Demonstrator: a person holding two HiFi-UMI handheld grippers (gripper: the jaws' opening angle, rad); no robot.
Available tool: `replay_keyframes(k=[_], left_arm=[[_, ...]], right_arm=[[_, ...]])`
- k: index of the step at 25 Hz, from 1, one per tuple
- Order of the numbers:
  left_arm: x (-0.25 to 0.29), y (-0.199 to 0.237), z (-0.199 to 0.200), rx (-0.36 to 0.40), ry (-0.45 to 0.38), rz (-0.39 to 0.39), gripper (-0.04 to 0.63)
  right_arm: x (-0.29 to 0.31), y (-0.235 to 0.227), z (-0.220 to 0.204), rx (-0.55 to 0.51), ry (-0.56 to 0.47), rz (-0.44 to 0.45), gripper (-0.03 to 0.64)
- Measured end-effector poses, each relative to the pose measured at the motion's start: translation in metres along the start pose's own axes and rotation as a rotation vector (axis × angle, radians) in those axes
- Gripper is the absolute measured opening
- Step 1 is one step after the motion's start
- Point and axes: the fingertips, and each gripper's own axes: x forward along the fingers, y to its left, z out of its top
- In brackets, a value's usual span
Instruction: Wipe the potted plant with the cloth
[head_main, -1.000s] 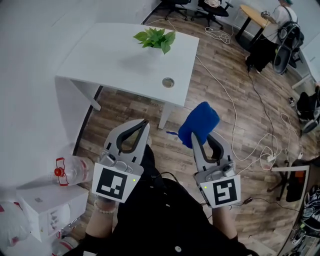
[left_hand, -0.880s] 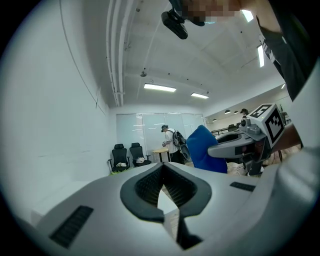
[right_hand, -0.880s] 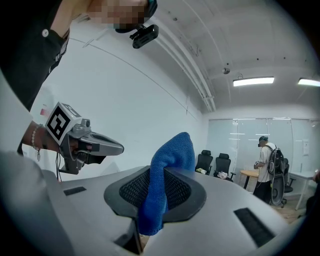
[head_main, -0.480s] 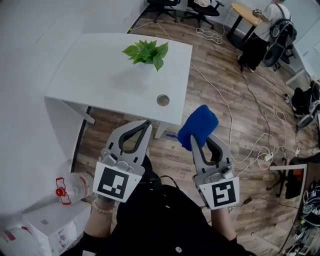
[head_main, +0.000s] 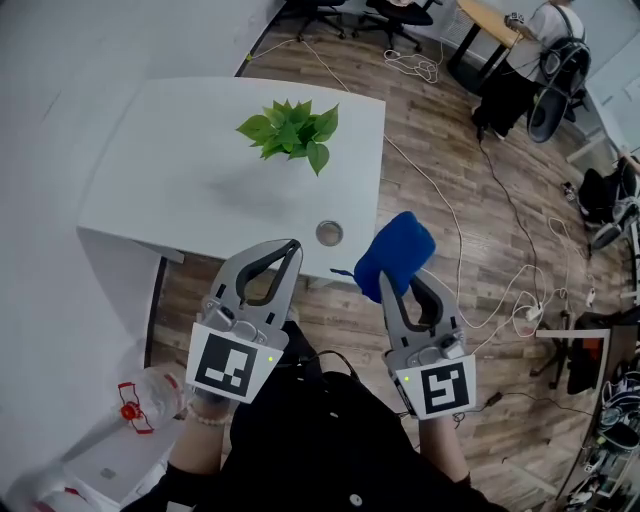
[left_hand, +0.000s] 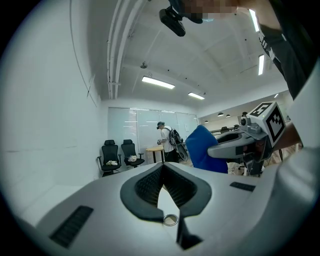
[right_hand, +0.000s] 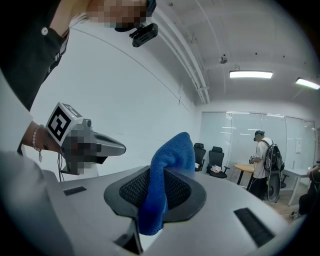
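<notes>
office trial, mid-approach: i stand short of the white table (head_main: 180, 190) with a gripper in each hand, both held out about level above the wood floor (head_main: 450, 200). my right gripper (head_main: 392, 282) is clamped on the blue cloth (head_main: 396, 248). the right gripper view shows it pinched between the ribbed pads, a bunched fold rising past the tips and a tail hanging below. my left gripper (head_main: 288, 246) is closed on nothing; in the left gripper view its jaws meet tip to tip with only the room beyond.

the plant (head_main: 290, 130) sits toward the far side of the table, well apart from both grippers. its leaves spread wide enough to hide the pot from above. a round cable hole (head_main: 329, 233) lies by the table's near edge, between plant and cloth.

as i judge it, no wiping has begun. the cloth is soft and light and should drape against whatever it meets, and the wad ahead of the tips makes a padded face for the stroke. the leaves look thin on slender stems, likely to bend or tear under a hard pass, and the pot is probably light enough to slide or tip. the safe hold, i think, is low on the pot's wall with the left gripper opened, or under a leaf as support. the cloth would then stroke lightly from stem to tip.
</notes>
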Motion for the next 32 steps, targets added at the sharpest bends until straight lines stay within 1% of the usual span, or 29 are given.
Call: replay_keyframes(k=[8, 15, 19, 25, 32], left_arm=[[0.035, 0.06, -0.004, -0.012, -0.002, -0.01, 0.012], [0.058, 0.098, -0.011, -0.012, 0.0, -0.028, 0.014], [0.071, 0.113, -0.016, -0.016, -0.002, -0.043, 0.014], [0.081, 0.122, -0.032, -0.027, 0.008, -0.065, 0.014], [0.078, 0.138, -0.046, -0.06, 0.041, -0.031, 0.014]], right_arm=[[0.065, -0.013, 0.008, 0.0, 0.015, -0.012, 0.095], [0.108, -0.018, 0.011, 0.001, 0.018, -0.025, 0.095], [0.127, -0.022, 0.009, 0.0, 0.021, -0.039, 0.095], [0.144, -0.029, -0.006, 0.017, 0.043, -0.066, 0.095], [0.153, -0.024, -0.009, 0.011, 0.066, -0.049, 0.095]])
